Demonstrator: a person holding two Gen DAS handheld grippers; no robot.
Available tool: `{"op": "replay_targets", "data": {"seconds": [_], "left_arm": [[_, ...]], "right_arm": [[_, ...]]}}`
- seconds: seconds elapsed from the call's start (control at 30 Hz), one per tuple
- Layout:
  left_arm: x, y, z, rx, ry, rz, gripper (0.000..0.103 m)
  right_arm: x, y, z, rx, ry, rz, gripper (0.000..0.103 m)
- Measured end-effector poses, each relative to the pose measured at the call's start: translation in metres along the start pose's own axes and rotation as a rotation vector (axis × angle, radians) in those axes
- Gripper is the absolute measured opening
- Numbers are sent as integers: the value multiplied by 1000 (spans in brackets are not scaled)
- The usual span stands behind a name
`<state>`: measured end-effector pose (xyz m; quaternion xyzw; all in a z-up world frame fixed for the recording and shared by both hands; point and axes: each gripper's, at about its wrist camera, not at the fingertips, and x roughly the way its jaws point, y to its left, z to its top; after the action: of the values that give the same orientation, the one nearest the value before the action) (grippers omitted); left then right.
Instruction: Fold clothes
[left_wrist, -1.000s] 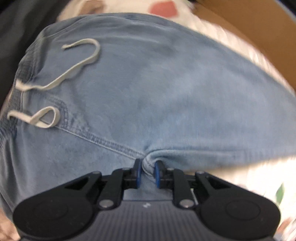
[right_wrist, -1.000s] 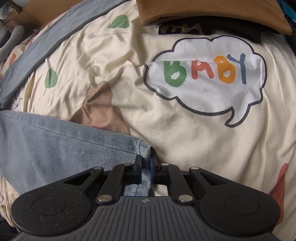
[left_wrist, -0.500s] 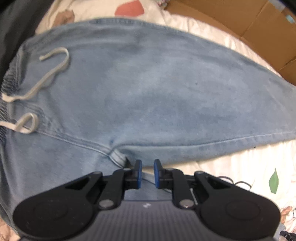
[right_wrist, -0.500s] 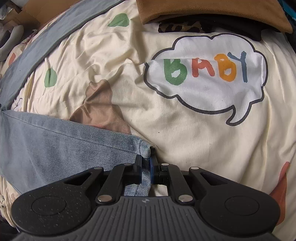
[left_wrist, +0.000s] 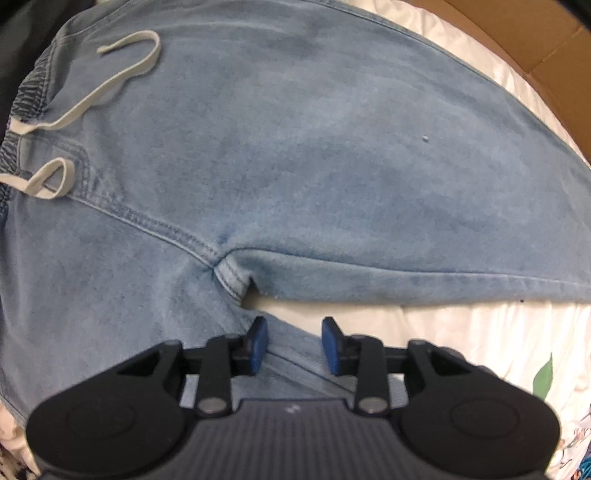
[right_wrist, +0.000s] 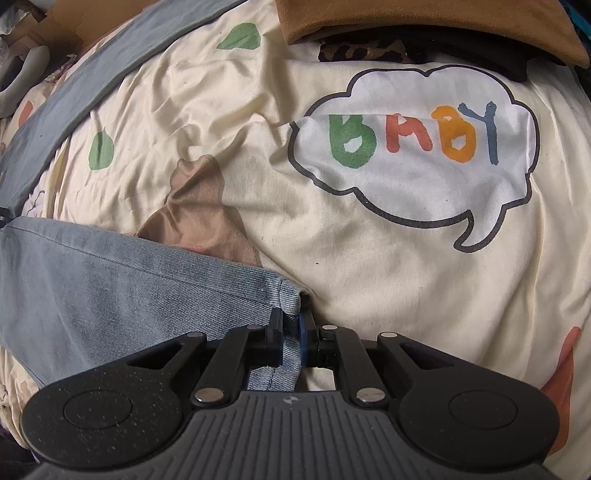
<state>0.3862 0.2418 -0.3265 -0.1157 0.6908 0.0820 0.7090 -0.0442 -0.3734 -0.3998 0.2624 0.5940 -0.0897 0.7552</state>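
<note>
Jeans (left_wrist: 295, 147) lie flat, not folded yet; left gripper (left_wrist: 293, 347) has just let go, right gripper (right_wrist: 291, 336) pinches the hem (right_wrist: 290, 295).

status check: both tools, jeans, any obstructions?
Left tool just opened, nothing pinched, over jeans crotch. Right tool shut on leg hem. Jeans flat on bedsheet; path clear.

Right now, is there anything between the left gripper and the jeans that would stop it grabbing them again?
Nothing visible. The left gripper is open, its jaws just widened, right over the jeans near the crotch seam, with only denim and bare bedsheet under it. The drawstring lies off by the waistband.
</note>
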Motion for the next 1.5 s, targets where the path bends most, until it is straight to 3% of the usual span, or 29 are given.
{"op": "replay_targets", "data": {"seconds": [0.23,0.57,0.6,0.63,0.67,0.77,1.1,1.5], "left_arm": [[15,-4,-4,-8,45,42,40],[33,0,-5,-126,-17,54,38],[33,-3,-6,-117,-26,68,37],[33,-6,-8,-105,-34,83,28],[32,-7,-9,-91,-37,99,11],[26,1,-11,-111,-37,74,1],[-18,6,-9,-125,-151,-32,0],[23,-9,-18,-100,-199,-18,5]], "right_arm": [[1,0,-1,-3,-1,1,6],[2,0,-1,-9,3,0,7],[2,0,0,-9,4,0,7],[2,-1,0,-9,4,0,7],[2,-1,0,-9,4,0,7],[0,-4,2,-7,2,0,7],[-7,2,-1,-27,-20,-5,6],[-3,12,0,-59,-3,-65,5]]}}
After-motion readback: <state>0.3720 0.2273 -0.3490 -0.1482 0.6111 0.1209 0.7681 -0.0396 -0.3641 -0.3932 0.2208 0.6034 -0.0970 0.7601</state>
